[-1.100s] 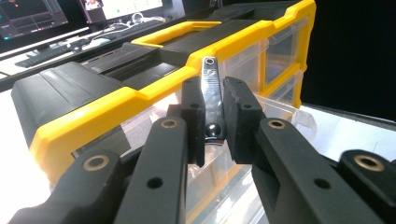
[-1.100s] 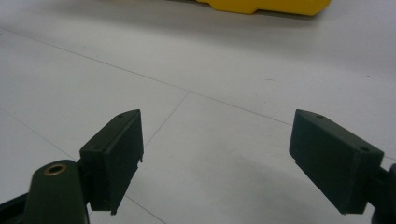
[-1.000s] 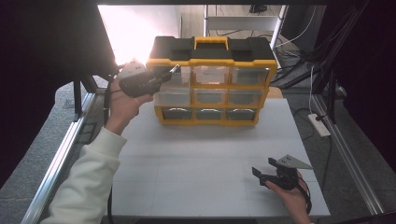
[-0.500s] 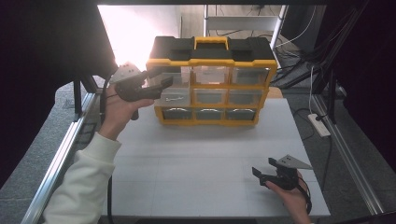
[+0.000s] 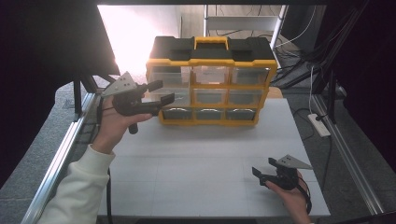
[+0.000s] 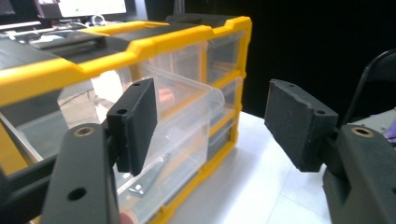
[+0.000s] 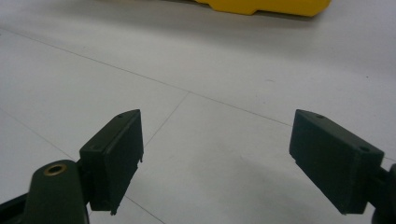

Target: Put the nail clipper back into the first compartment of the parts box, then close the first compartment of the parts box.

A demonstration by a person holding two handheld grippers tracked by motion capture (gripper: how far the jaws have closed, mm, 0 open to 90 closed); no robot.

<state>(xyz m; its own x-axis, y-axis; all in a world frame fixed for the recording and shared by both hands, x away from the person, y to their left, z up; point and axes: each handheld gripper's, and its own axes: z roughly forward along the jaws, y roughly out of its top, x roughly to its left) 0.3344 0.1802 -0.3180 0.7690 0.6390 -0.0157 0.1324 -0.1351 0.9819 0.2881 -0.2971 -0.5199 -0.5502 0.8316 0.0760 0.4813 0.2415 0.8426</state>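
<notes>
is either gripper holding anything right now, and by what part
Nothing is held. The left gripper has just opened its jaws beside the pulled-out clear drawer of the yellow organizer; the right gripper is open over the table.

Drawer cabinet (image 5: 210,81) stands at the table's (image 5: 196,158) far edge.

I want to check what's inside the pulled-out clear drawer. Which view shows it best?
The left gripper view: the drawer is close, with metal bits inside. The high view shows it small, behind the left gripper. The right gripper view catches the organizer's yellow base.
</notes>
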